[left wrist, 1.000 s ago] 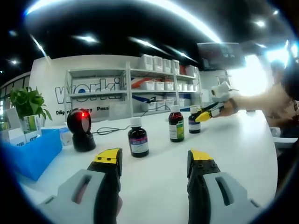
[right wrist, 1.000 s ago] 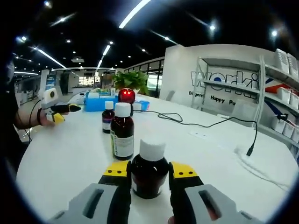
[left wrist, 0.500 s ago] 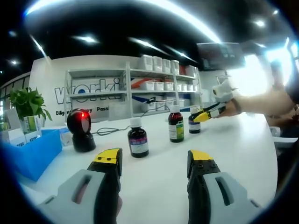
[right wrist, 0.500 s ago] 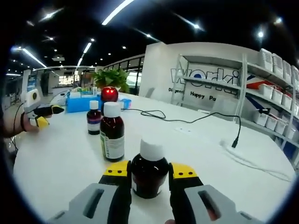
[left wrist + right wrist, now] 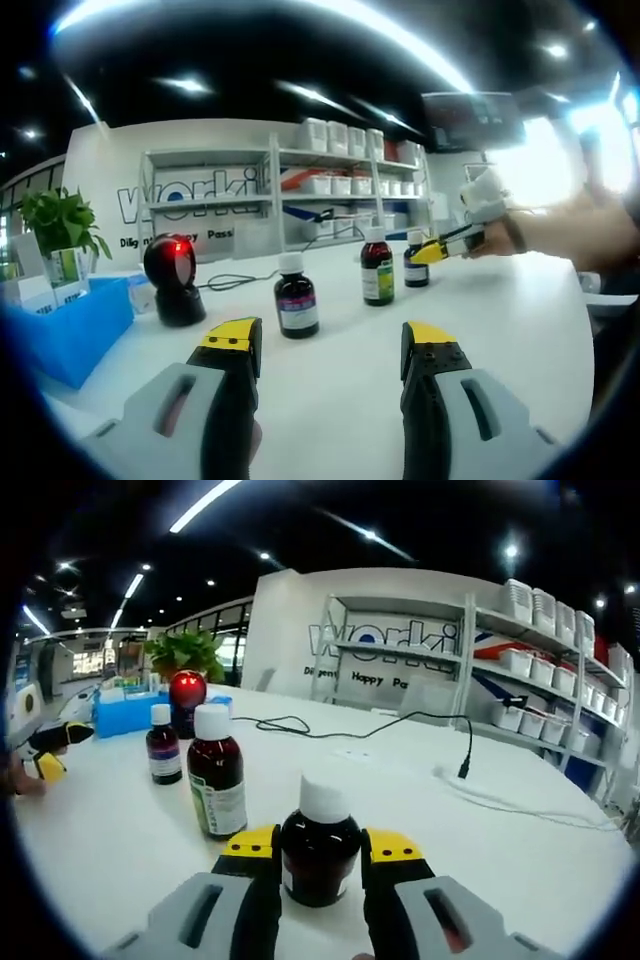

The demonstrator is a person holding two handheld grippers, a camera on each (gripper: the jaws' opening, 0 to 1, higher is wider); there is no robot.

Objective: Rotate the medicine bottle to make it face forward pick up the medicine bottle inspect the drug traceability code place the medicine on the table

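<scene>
Three dark medicine bottles with white caps stand in a row on the white table [image 5: 520,310]. In the left gripper view they are the near bottle [image 5: 296,298], the middle bottle [image 5: 377,270] and the far bottle [image 5: 416,262]. My right gripper [image 5: 440,250] reaches in from the right and is shut on the far bottle. In the right gripper view that bottle [image 5: 320,845] stands upright between the yellow-tipped jaws of my right gripper [image 5: 320,842]. My left gripper [image 5: 325,340] hangs open over the table, well short of the bottles, and appears again at the left edge [image 5: 50,748].
A black scanner with a red light [image 5: 175,275] stands left of the bottles, its cable [image 5: 400,730] trailing across the table. A blue box [image 5: 70,325] and a potted plant [image 5: 62,225] sit at the left. Shelves with white bins [image 5: 530,670] line the back wall.
The right gripper view has swung round while staying shut on the bottle, so the other bottles and scanner slid left. The left gripper has stayed still.
</scene>
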